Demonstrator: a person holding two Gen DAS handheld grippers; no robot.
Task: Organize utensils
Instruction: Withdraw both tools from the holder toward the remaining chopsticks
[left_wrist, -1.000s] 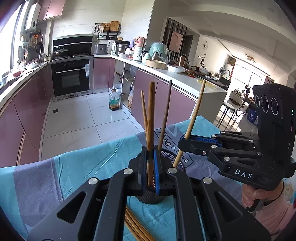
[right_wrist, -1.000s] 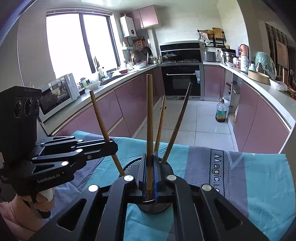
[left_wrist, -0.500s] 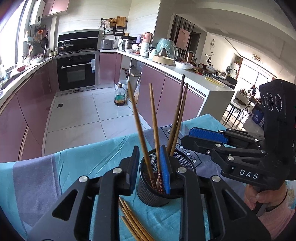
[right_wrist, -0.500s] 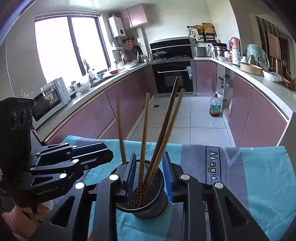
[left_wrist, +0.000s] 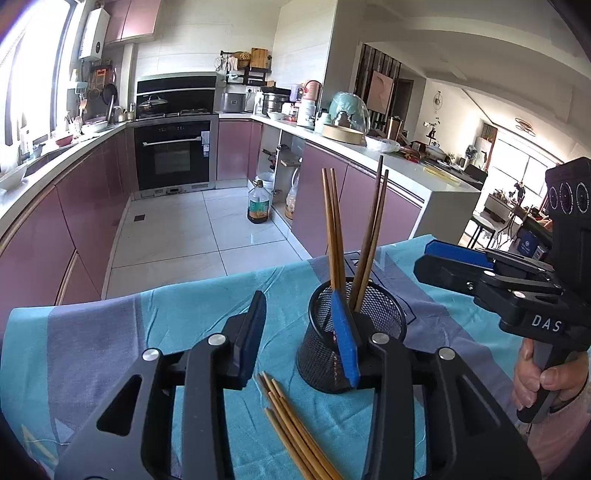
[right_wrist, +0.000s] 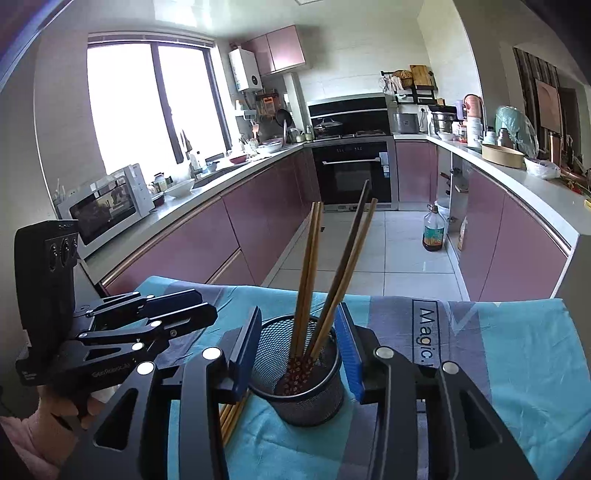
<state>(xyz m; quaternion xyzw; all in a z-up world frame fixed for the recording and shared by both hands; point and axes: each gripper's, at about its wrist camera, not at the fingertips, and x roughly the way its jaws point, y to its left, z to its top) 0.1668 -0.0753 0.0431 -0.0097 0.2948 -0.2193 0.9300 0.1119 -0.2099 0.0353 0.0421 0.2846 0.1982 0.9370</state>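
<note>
A black mesh cup (left_wrist: 373, 317) (right_wrist: 295, 387) stands on the blue and grey cloth with several brown chopsticks (left_wrist: 334, 229) (right_wrist: 308, 266) leaning in it. More chopsticks (left_wrist: 291, 424) (right_wrist: 231, 417) lie loose on the cloth in front of the cup. My left gripper (left_wrist: 298, 317) (right_wrist: 203, 306) sits just left of the cup, its jaws opening with nothing between them. My right gripper (right_wrist: 297, 325) (left_wrist: 428, 258) hangs near the cup. Its jaws are opening, and in the right wrist view the cup shows between the fingers, which do not press on it.
The cloth (left_wrist: 110, 332) (right_wrist: 517, 350) covers the table, whose far edge drops to a tiled kitchen floor. Purple cabinets and worktops run beyond. A person's hand (left_wrist: 543, 384) holds the right gripper's handle at the right, and another hand (right_wrist: 55, 413) holds the left one.
Each gripper was shut on one upright chopstick above the cup. Both have opened, and those chopsticks now stand loose in the cup. The left gripper has shifted left of the cup.
</note>
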